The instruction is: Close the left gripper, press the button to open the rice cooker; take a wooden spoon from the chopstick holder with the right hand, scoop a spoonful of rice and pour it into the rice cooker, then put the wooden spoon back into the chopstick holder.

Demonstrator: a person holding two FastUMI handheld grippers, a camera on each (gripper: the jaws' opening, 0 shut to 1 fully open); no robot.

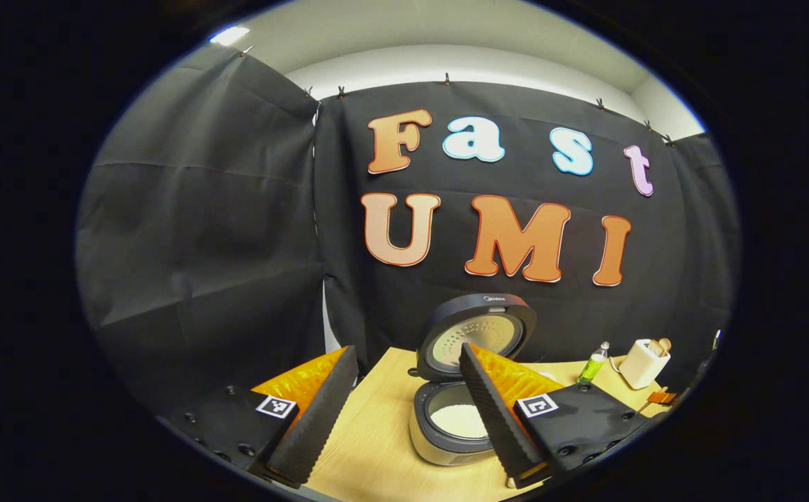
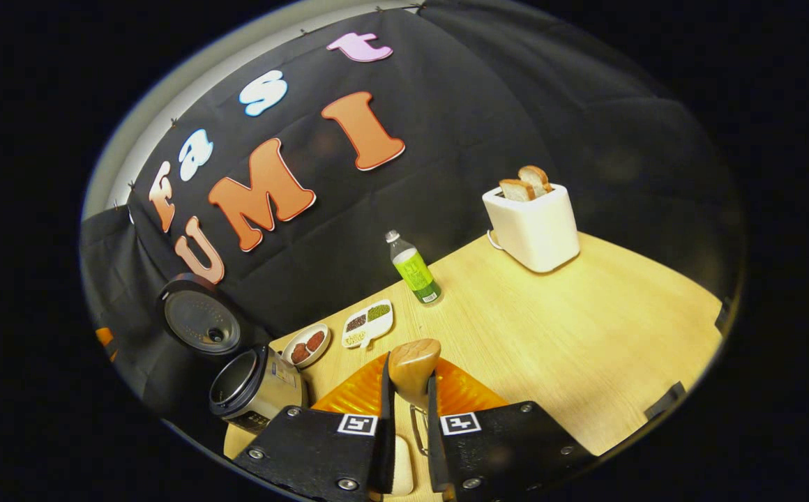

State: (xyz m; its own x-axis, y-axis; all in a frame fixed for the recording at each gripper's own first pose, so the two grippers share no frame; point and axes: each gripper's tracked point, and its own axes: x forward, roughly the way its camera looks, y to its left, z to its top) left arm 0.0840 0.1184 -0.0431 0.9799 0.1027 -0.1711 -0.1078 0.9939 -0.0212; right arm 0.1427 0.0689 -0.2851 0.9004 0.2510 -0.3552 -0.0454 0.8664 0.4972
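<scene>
The rice cooker [image 1: 446,418] stands on the wooden table [image 1: 369,446] with its lid [image 1: 478,335] up and white rice in the pot. My left gripper [image 1: 406,350] is open in front of it, holding nothing, with the right finger overlapping the pot. In the right gripper view, my right gripper [image 2: 410,373] is shut on a wooden spoon [image 2: 415,362], whose rounded bowl sticks up past the fingertips. The open cooker [image 2: 251,387] sits off to the lower left there. A pale object [image 2: 401,453] lies below, between the fingers; I cannot tell what it is.
A white toaster [image 2: 533,223] with bread slices stands at the back right, and a green bottle [image 2: 415,268] beside it. A small dish of reddish pieces [image 2: 305,345] and a divided dish of beans [image 2: 368,322] sit near the cooker.
</scene>
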